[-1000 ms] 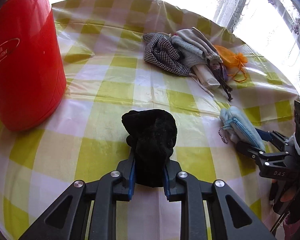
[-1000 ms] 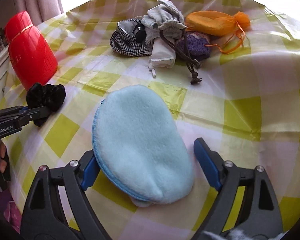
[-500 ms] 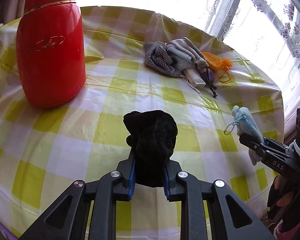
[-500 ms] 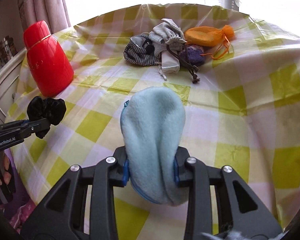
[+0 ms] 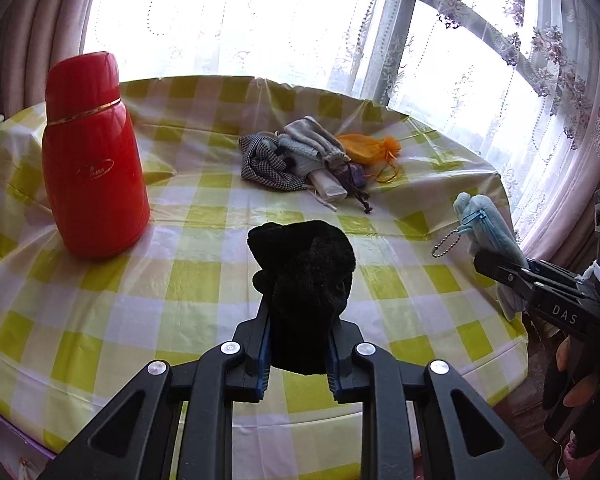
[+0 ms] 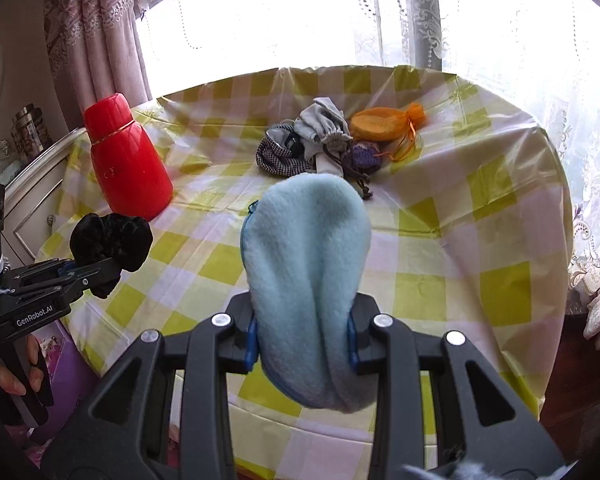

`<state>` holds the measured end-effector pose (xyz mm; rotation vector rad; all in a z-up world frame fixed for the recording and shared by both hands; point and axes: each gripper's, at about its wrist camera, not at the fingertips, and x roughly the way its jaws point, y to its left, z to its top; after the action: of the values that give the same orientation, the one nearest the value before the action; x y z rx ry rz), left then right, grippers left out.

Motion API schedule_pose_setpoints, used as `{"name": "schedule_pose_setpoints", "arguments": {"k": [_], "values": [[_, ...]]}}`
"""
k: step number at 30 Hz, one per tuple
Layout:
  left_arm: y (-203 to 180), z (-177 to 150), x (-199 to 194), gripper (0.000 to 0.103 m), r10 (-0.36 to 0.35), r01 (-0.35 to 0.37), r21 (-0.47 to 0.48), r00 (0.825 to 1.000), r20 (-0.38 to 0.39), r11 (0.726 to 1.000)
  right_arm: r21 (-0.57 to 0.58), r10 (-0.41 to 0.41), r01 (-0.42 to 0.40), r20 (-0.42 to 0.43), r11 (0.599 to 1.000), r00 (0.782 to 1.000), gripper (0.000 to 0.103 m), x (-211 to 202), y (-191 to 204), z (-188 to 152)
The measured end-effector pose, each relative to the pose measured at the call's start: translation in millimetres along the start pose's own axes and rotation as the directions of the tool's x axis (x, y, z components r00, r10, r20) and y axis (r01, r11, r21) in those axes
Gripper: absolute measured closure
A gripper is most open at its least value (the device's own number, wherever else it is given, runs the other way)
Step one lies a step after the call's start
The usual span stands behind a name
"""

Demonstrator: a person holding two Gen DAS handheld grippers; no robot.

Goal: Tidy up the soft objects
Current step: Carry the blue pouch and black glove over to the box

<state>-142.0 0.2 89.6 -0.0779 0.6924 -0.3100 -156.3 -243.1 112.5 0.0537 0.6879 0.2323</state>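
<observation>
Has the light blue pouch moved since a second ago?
Yes. The light blue pouch lay flat on the checked tablecloth; now it is clamped in the right gripper and raised off it.

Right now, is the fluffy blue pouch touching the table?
Apart. In the left wrist view the blue pouch hangs in the right tool, lifted above the table, with tablecloth showing beneath.

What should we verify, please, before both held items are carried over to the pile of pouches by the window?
1. Left gripper shut on the black scrunchie: ok.
2. Right gripper shut on the blue fleece pouch: ok.
3. Both items lifted off the tablecloth: ok.
4. Red flask stands left of the route: ok.
5. Bare cloth beside the pile for setting down: ok.
6. Pouch's zipper closed: cannot tell.
</observation>
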Motion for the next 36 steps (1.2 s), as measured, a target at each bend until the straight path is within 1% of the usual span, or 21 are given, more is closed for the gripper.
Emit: {"name": "schedule_pose_setpoints", "arguments": {"k": [2, 9, 13, 17, 23, 26, 31, 34, 36], "values": [[-6.1, 5.5, -11.2, 0.080, -0.004, 0.004, 0.018, 0.999, 0.032, 1.000, -0.010, -0.019, 0.019, 0.031, 1.000, 0.999, 0.067, -13.0, 1.9, 4.1], [-19.6, 20.1, -48.4, 0.080, -0.019, 0.012, 0.056, 0.992, 0.125, 0.998, 0.013, -0.058, 0.056, 0.128, 0.998, 0.990, 0.067, -49.5, -1.6, 22.4], [-23.1, 28.0, -72.2, 0.080, -0.025, 0.012, 0.072, 0.984, 0.174, 0.997, -0.010, -0.058, 0.061, 0.191, 0.998, 0.980, 0.066, -73.2, 7.7, 36.4], [-22.7, 32.3, -92.9, 0.080, -0.024, 0.006, 0.092, 0.979, 0.200, 0.996, -0.043, -0.032, 0.043, 0.236, 0.998, 0.971, 0.066, -90.9, 24.5, 45.8], [-10.2, 20.4, -104.5, 0.080, 0.058, -0.077, 0.110, 0.984, 0.168, 0.991, -0.099, 0.021, 0.004, 0.250, 0.995, 0.968, 0.066, -98.3, 50.9, 46.9], [5.2, 9.7, -113.7, 0.080, 0.110, -0.126, 0.091, 0.981, 0.163, 0.988, -0.122, 0.056, -0.025, 0.258, 0.992, 0.964, 0.066, -101.4, 64.1, 47.3], [26.7, -4.4, -145.3, 0.080, 0.202, -0.220, 0.064, 0.957, 0.209, 0.973, -0.188, 0.128, -0.078, 0.272, 0.979, 0.954, 0.066, -108.0, 93.5, 44.1], [42.2, -14.4, -161.9, 0.080, 0.255, -0.267, 0.026, 0.943, 0.216, 0.963, -0.249, 0.187, -0.122, 0.253, 0.961, 0.949, 0.066, -104.7, 119.7, 41.7], [54.3, -22.7, -170.6, 0.080, 0.289, -0.295, -0.005, 0.933, 0.214, 0.955, -0.292, 0.238, -0.168, 0.225, 0.942, 0.945, 0.066, -99.9, 138.8, 39.7]]}}
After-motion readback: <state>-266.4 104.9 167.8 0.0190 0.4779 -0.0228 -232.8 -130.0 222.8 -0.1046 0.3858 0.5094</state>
